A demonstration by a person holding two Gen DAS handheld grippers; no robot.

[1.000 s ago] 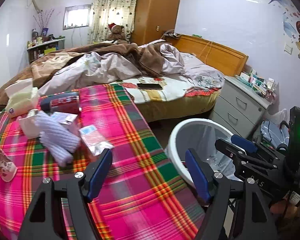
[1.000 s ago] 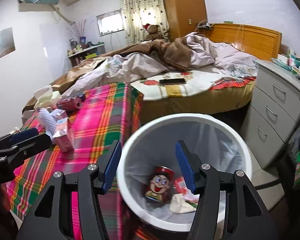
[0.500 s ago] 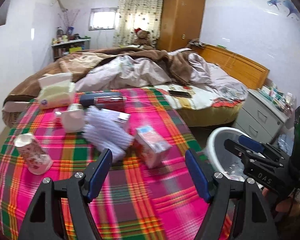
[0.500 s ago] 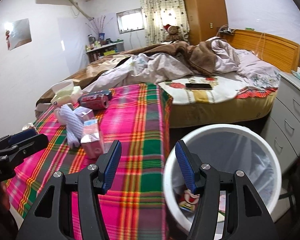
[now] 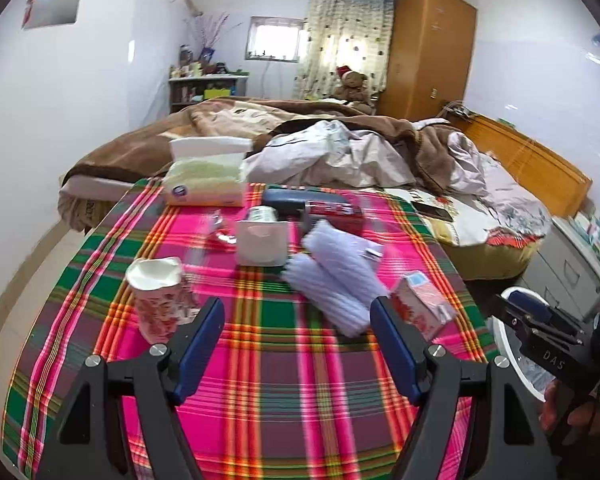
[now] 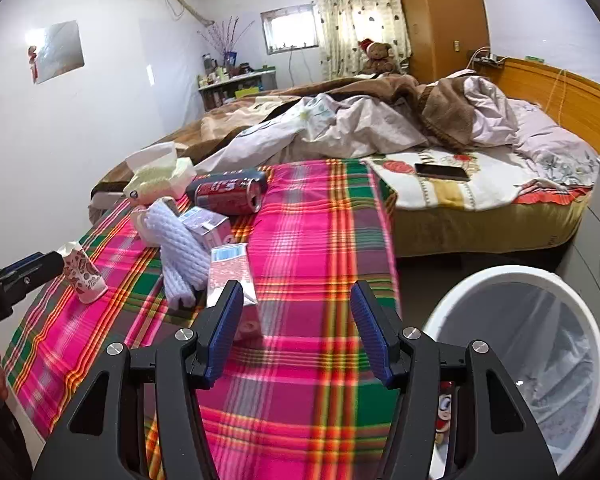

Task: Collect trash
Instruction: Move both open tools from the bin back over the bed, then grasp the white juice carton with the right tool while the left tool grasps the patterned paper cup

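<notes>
On the plaid tablecloth [image 5: 284,400] [image 6: 308,240] lie a crushed paper cup [image 5: 158,298] [image 6: 82,270], a pink drink carton [image 5: 422,308] [image 6: 230,276], a red can [image 5: 332,214] [image 6: 226,194], a white box [image 5: 262,242] and a small purple carton [image 6: 208,224]. My left gripper [image 5: 296,344] hangs open and empty over the near cloth, the cup just left of it. My right gripper [image 6: 296,332] is open and empty, the pink carton at its left finger. A white lined bin [image 6: 532,344] [image 5: 516,344] stands right of the table.
Knitted lilac gloves [image 5: 336,276] [image 6: 180,252] and a tissue pack [image 5: 206,182] [image 6: 160,174] share the table. Behind is an unmade bed [image 5: 340,148] with a phone [image 6: 442,171]. A grey drawer unit [image 5: 572,264] stands beyond the bin.
Both grippers swung left, away from the bin and over the table. The cup and carton now sit near the left gripper's fingers. Jaws unchanged.
</notes>
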